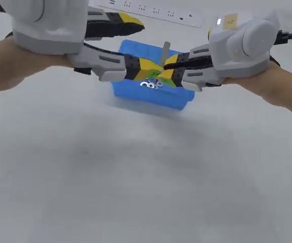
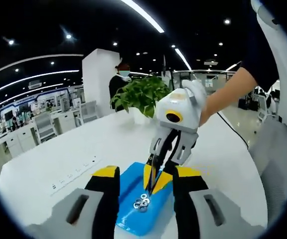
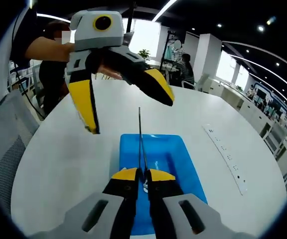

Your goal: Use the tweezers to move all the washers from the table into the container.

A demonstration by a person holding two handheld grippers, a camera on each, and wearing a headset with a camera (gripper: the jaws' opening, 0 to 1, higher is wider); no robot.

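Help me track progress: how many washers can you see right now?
3 that I can make out: the washers lie clustered together inside the blue container, close to the tweezers held shut in the right tongs. Blur and overlap may hide more.

A white desk [image 1: 136, 192] with a rounded edge is the landmark. Along the desk's far edge lies a white power strip [image 1: 151, 11]. On the desk's far side stands a leafy green plant [image 2: 141, 94], and past the desk there rises a square white pillar [image 2: 101, 74]. Above the desk the ceiling is dark, crossed by long light strips [image 2: 143, 15] and dotted with small spotlights. Beyond the desk stand rows of office workstations [image 2: 44, 127] and bright windows [image 3: 146, 35]. A grey mesh chair [image 3: 9, 144] sits just beside the desk.
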